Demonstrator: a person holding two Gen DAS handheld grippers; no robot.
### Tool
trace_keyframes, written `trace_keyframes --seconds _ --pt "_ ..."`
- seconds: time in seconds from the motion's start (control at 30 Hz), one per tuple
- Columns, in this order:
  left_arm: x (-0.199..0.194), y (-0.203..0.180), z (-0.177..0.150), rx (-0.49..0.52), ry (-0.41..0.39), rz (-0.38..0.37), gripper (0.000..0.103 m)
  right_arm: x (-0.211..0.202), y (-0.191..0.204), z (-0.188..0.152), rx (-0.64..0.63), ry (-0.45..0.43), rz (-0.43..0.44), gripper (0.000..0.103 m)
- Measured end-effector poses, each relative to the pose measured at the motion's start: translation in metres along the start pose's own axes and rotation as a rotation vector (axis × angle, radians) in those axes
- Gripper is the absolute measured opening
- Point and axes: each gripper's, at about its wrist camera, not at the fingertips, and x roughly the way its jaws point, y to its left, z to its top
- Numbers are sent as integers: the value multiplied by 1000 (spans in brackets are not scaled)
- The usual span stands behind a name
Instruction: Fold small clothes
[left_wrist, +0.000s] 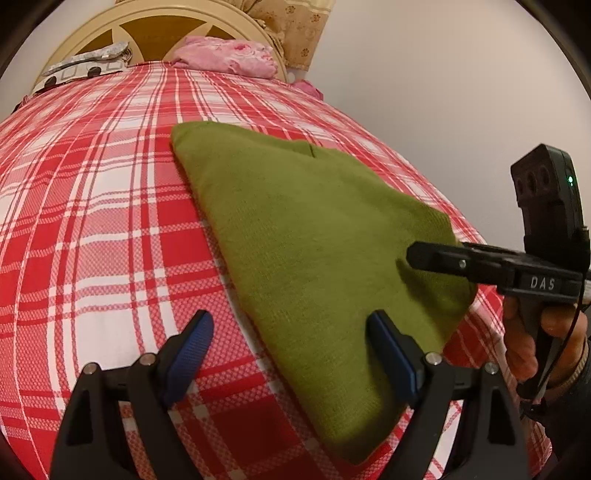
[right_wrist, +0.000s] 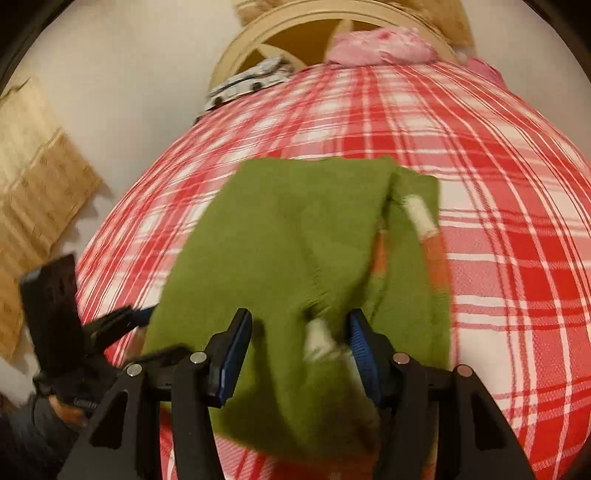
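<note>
A small olive-green knit garment (left_wrist: 306, 236) lies on the red and white plaid bedspread (left_wrist: 92, 221). My left gripper (left_wrist: 291, 336) is open, its jaws straddling the garment's near left edge, low over the bed. The right gripper (left_wrist: 436, 258) shows in this view from the side, over the garment's right corner. In the right wrist view the garment (right_wrist: 288, 236) is partly folded, with white and orange trim (right_wrist: 421, 218) showing. My right gripper (right_wrist: 301, 336) is open with a raised fold of the cloth and a white patch between its jaws. The left gripper (right_wrist: 140, 317) sits at the garment's left edge.
A pink floral bundle (left_wrist: 225, 55) and a grey-white patterned item (left_wrist: 85, 68) lie at the head of the bed by the cream headboard (left_wrist: 147, 22). The bed's right edge drops to a pale floor (left_wrist: 443, 92). A wooden board (right_wrist: 33, 177) lies on the floor at left.
</note>
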Motion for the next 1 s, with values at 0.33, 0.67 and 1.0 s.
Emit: trace_keyframes --seconds 0.33,0.67,1.0 --pt "-8 0 -2 -4 -33 -35 100 -36 -15 12 76 -107 -18 12" --pt "5 -20 -5 91 38 51 103 -20 -50 -7 148 43 -108 24" --pt "6 -16 -2 76 34 38 103 -47 16 29 -20 -135 -19 53"
